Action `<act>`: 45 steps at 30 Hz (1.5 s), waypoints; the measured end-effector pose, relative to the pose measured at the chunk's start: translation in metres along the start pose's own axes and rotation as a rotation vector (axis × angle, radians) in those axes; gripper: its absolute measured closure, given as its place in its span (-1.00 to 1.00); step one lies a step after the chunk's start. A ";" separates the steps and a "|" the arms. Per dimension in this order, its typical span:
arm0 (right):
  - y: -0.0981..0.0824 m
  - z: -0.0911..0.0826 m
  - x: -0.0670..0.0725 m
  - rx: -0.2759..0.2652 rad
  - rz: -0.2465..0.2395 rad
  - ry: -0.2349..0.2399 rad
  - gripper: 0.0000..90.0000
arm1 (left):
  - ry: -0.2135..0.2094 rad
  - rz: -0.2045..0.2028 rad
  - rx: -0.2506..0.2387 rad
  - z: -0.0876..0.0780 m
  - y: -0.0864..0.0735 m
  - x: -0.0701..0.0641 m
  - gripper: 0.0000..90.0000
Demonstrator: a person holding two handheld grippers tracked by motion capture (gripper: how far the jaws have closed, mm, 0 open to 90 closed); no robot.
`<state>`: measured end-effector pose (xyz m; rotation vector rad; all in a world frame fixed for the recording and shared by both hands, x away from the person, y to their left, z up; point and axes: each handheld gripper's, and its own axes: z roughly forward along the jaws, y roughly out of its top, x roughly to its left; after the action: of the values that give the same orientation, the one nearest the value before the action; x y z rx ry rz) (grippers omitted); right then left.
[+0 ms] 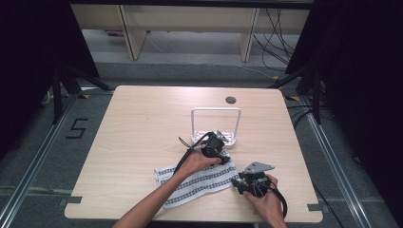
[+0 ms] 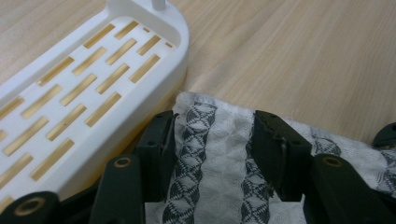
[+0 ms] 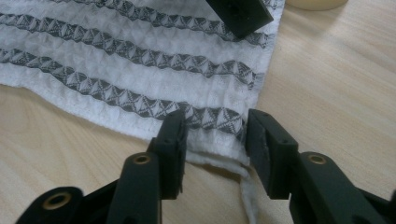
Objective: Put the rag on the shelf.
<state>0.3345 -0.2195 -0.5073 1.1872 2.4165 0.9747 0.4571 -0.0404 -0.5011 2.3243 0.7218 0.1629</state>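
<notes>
A white towel (image 1: pixel 199 183) with dark patterned stripes lies flat near the table's front edge. My left gripper (image 1: pixel 222 153) rests on its far right corner, beside a white slotted rack (image 1: pixel 216 110). In the left gripper view the jaws (image 2: pixel 212 135) stand apart with the flat towel (image 2: pixel 219 154) between them and the rack's base (image 2: pixel 84 84) to the left. My right gripper (image 1: pixel 236 183) is at the towel's near right corner. In the right gripper view its jaws (image 3: pixel 215 135) straddle the towel's hem (image 3: pixel 116 70) without pinching it. The other gripper's fingertip (image 3: pixel 238 14) shows at the top.
The wooden table (image 1: pixel 142 123) has a round cable hole (image 1: pixel 231 100) at the back. The rack's upright frame rises just behind the left gripper. Both forearms come in from the front edge. Dark stands and cables flank the table.
</notes>
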 end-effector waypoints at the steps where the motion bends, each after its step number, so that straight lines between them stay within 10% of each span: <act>1: 0.000 0.000 0.000 -0.002 -0.003 0.000 0.35 | 0.003 0.006 0.003 0.000 0.000 0.000 0.12; 13: 0.001 0.002 -0.001 -0.007 0.006 0.030 0.81 | 0.007 0.037 0.007 -0.002 -0.001 -0.002 0.81; 21: 0.005 -0.004 -0.005 -0.053 0.001 0.025 0.88 | 0.008 0.061 -0.012 -0.017 0.003 0.001 0.87; 28: 0.014 -0.010 -0.007 -0.111 0.025 0.034 0.90 | 0.019 0.002 -0.073 -0.038 0.005 0.000 0.87; 45: 0.078 -0.065 -0.011 -0.295 -0.032 0.021 0.92 | 0.044 0.002 -0.237 -0.147 0.038 -0.002 0.87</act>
<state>0.3551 -0.2232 -0.4072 1.0345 2.2012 1.2853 0.4279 0.0209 -0.3652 2.1018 0.6826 0.2859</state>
